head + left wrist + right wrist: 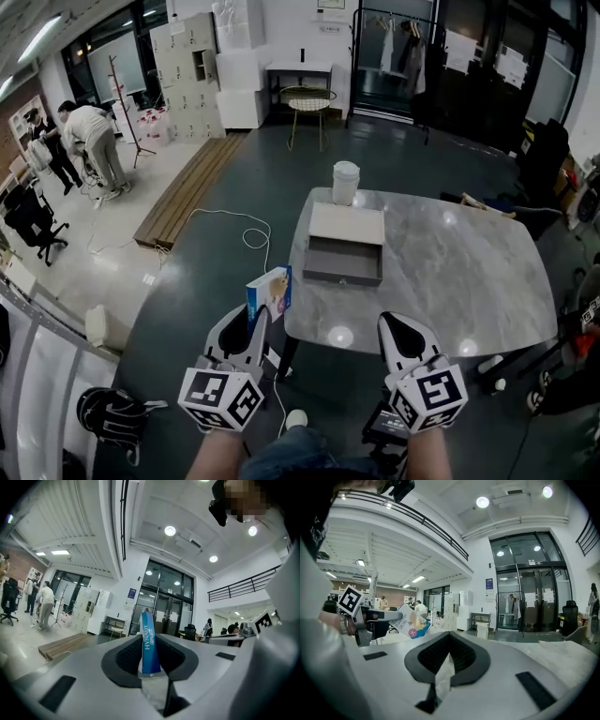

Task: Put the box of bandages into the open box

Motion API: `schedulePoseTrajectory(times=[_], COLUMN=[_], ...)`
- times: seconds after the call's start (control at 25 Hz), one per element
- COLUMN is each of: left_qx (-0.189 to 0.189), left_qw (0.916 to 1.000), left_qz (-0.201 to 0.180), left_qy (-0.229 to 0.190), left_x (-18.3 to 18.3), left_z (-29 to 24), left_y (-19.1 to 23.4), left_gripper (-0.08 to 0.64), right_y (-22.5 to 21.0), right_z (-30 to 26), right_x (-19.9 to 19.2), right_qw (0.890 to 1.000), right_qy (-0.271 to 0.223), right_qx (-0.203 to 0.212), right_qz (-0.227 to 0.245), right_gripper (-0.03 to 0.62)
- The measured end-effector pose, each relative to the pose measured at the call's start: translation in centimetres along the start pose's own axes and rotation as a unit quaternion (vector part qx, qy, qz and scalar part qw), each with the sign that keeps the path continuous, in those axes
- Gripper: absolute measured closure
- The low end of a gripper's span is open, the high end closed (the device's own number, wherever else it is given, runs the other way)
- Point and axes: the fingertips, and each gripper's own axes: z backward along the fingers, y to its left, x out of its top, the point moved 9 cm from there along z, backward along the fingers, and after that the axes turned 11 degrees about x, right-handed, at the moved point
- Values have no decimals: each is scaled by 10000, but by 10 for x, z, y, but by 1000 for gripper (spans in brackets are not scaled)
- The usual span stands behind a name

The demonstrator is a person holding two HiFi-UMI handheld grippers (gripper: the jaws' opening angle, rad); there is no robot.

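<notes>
Bandage box (151,644) upright, long axis vertical, in fingers (129,657).

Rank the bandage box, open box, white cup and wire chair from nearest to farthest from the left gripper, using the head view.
1. bandage box, clamped in the left gripper.
2. open box, on the table's near left.
3. white cup, at the table's far edge.
4. wire chair, beyond the table.

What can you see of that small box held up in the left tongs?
The box of bandages is slim cardboard, blue on its narrow edge with white lettering, white and blue with a picture on its broad face. The left tongs clamp its lower end, holding it upright in the air beside the near corner of the grey table. Nothing else touches it.
</notes>
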Motion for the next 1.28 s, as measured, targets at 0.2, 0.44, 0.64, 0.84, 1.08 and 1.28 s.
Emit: schedulePoseTrajectory(times=[0.2,0.44,0.64,0.84,1.08,1.28], left_qx=[-193,-296,-387,-549,-725,-770], left_qw=[9997,9988,9974,9966,9949,9943], left_qz=[145,349,498,394,333,358], left_qy=[75,159,338,469,616,641], left_x=[0,-2,-8,-12,-20,-23], left_z=[-24,-51,-78,-117,-168,-201], left_y=[18,27,23,3,-32,-50], left_gripper=[469,469,469,469,469,469], right_y=[-1,-7,-28,-66,-119,-157], right_z=[-23,-35,-36,-47,-60,-64], right_x=[0,-3,-6,-6,2,-6], right_qw=[9996,9989,9973,9963,9966,9961], right_qy=[132,352,457,488,435,427], right_qx=[-234,-315,-526,-640,-652,-702], right_qz=[-90,-62,-218,-286,-247,-334], right_gripper=[568,568,568,568,568,568])
